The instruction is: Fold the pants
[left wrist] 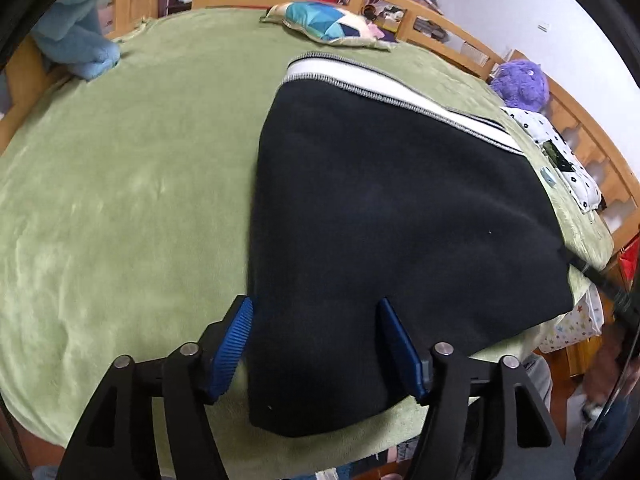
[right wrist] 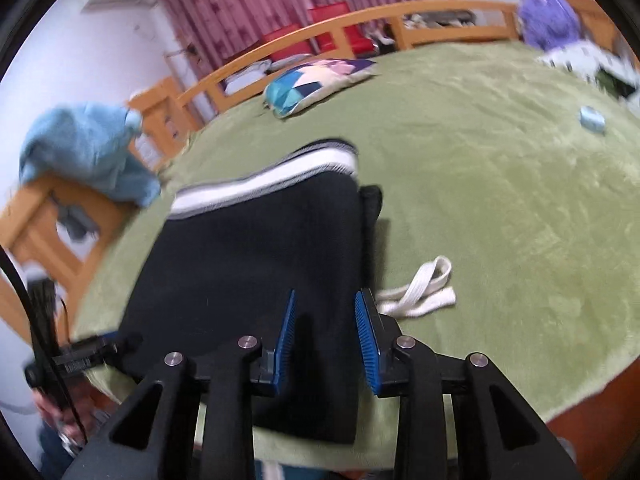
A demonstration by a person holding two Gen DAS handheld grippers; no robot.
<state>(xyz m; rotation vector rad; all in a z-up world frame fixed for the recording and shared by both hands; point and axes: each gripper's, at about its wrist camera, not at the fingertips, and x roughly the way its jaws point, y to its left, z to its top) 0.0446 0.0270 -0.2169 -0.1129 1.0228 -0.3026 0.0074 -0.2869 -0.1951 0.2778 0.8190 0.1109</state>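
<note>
Black pants (left wrist: pixel 392 232) with a white striped waistband (left wrist: pixel 400 92) lie folded flat on the green blanket (left wrist: pixel 120 200). They also show in the right wrist view (right wrist: pixel 256 264), with a white drawstring (right wrist: pixel 420 288) trailing out on their right. My left gripper (left wrist: pixel 316 320) is open over the near left corner of the pants, its blue pads apart. My right gripper (right wrist: pixel 326 316) is open over the near right edge of the pants, holding nothing. The other gripper's body (right wrist: pixel 84 356) shows at the lower left of the right wrist view.
A patterned cushion (left wrist: pixel 328 24) lies at the far side of the bed. A blue plush toy (left wrist: pixel 76 28) sits at the far left, a purple plush (left wrist: pixel 520 84) at the right. A wooden bed rail (left wrist: pixel 440 24) rings the bed. A small blue object (right wrist: pixel 592 118) lies on the blanket.
</note>
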